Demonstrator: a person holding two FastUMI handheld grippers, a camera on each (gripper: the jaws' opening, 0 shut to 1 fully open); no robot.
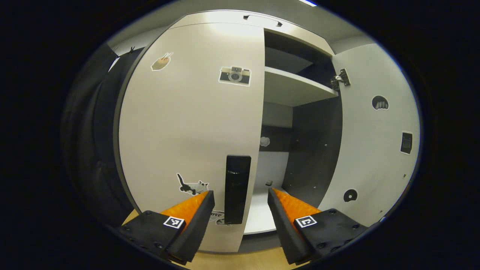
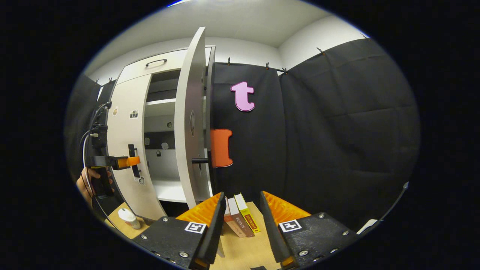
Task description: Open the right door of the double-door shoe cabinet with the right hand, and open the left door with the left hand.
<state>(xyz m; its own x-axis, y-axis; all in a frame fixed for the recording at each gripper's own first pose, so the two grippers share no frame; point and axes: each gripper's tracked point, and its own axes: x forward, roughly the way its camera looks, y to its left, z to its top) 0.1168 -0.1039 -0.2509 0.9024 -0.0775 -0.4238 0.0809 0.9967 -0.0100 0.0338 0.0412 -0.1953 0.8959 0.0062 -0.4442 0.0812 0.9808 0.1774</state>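
In the left gripper view I had the left gripper [image 1: 241,200] at the bottom centre of the frame, its fingers spread apart and grasping nothing, with the dark upright handle [image 1: 237,188] of the left door [image 1: 187,123] standing in the gap between them; I could not tell whether either finger touched it. That left door filled the middle and left of the frame and looked closed or nearly so, with a camera sticker [image 1: 235,75] near its top and a cat sticker [image 1: 192,185] low down. To the right of it the shoe cabinet [image 1: 300,112] stood exposed, a pale shelf [image 1: 292,88] across the upper part, and the right door [image 1: 375,131] was swung wide at the right edge of the frame, its hinge [image 1: 340,79] showing near the top. In the right gripper view the right gripper [image 2: 242,204] sat at the bottom centre, released and empty, with a few books [image 2: 240,219] lying on the wooden surface [image 2: 247,247] between and beyond its fingers. The right door appeared there edge-on, left of centre, its handle sticking out at mid height. At the far left of that frame I saw a hand [image 2: 88,183] holding the other gripper up at the left door's handle, and a white cup [image 2: 129,218] stood at the lower left.
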